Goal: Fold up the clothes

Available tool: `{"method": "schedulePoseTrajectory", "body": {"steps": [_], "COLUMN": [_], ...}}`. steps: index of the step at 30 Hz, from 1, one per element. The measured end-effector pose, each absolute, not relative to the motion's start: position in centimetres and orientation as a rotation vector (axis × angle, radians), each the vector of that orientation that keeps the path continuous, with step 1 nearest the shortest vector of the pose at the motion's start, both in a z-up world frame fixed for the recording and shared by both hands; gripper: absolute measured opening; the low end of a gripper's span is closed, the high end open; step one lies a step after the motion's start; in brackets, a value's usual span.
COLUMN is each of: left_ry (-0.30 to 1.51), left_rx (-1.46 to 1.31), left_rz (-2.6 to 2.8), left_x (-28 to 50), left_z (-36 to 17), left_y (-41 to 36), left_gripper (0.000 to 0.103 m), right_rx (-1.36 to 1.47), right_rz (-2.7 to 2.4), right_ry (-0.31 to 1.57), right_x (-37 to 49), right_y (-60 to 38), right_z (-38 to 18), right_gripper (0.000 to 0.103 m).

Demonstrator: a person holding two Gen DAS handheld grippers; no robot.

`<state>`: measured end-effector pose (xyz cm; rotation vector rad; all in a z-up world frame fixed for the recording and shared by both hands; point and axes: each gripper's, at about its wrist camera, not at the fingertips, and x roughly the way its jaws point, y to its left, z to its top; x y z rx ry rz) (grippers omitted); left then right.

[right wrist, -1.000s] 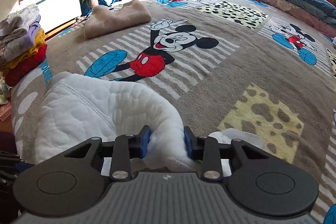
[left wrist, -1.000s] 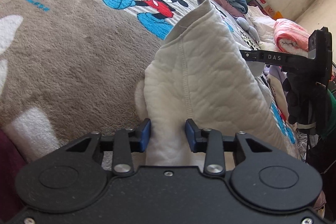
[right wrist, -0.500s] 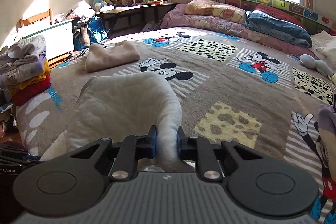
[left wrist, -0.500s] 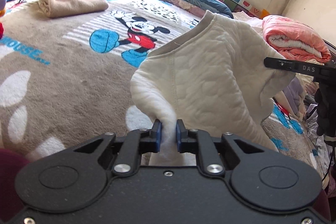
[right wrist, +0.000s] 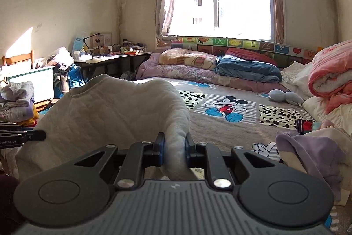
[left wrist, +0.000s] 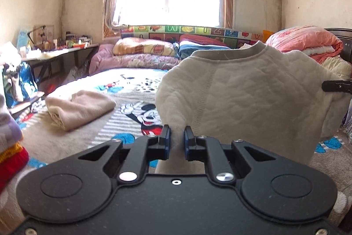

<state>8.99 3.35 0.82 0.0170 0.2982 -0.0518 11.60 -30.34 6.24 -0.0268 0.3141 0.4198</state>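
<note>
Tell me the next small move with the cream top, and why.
Probably draw the two tools apart to pull the cream top flat. The left tool and right tool each pinch a bunched edge, and the cloth sags in folds between them above the cartoon blanket, so it seems too slack to lay down neatly.

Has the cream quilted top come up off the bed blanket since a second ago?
Yes. The cream quilted top lay bunched on the Mickey Mouse blanket before; now it hangs above it, neckline level with the pillows, pinched by the left gripper and the right gripper.
</note>
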Motion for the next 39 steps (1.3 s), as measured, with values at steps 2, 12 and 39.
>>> {"method": "schedulePoseTrajectory", "body": {"steps": [2, 12, 39], "left_ry": [0.235, 0.107, 0.512], "left_rx": [0.060, 0.174, 0.278], "left_rz": [-0.052, -0.029, -0.051], "left_x": [8.0, 6.2, 32.6], "left_z": [2.8, 5.7, -10.0], "left_y": [3.4, 3.7, 1.0], "left_gripper": [0.010, 0.010, 0.010], "right_rx": [-0.017, -0.106, -0.153], "right_rz": [0.431, 0.435, 0.315], "right_ry": [0.266, 0.140, 0.492], "right_x": [10.0, 4.5, 30.6], "right_y": [-30.7, -31.3, -28.3], "right_z": [7.5, 10.6, -9.3], "right_gripper": [0.019, 0.019, 0.019]}}
